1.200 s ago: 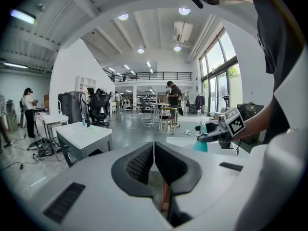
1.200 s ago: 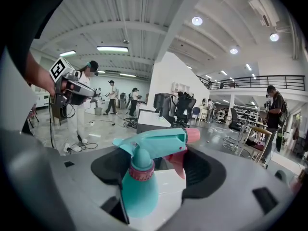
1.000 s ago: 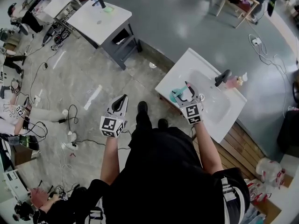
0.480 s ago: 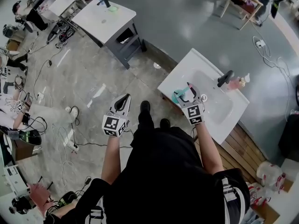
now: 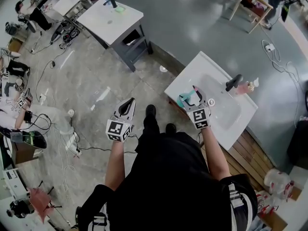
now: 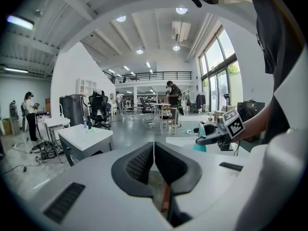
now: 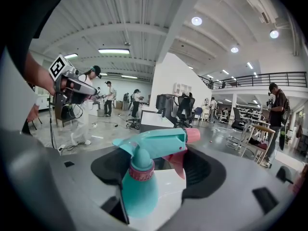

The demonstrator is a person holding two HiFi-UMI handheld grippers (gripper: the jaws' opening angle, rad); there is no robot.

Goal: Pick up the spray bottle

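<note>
The teal spray bottle (image 5: 182, 100) with a pink collar and nozzle stands upright on the near left corner of the white sink counter (image 5: 192, 69). My right gripper (image 5: 192, 91) is open, one jaw on each side of the bottle. In the right gripper view the bottle (image 7: 138, 184) rests by the left pad, and white counter shows between it and the right pad of the gripper (image 7: 161, 160). My left gripper (image 5: 129, 102) hangs over the floor left of the sink, shut and empty; its pads meet in the left gripper view (image 6: 154, 146).
A black faucet (image 5: 232, 81) and a small pink bottle (image 5: 243, 86) stand at the far side of the basin. A white table (image 5: 110, 20) is at the upper left. Cables (image 5: 72, 138) lie on the floor at the left. People stand around the room's edges.
The head view has drifted a little. Both grippers hold their places, and the bottle stands between the right jaws as before.
</note>
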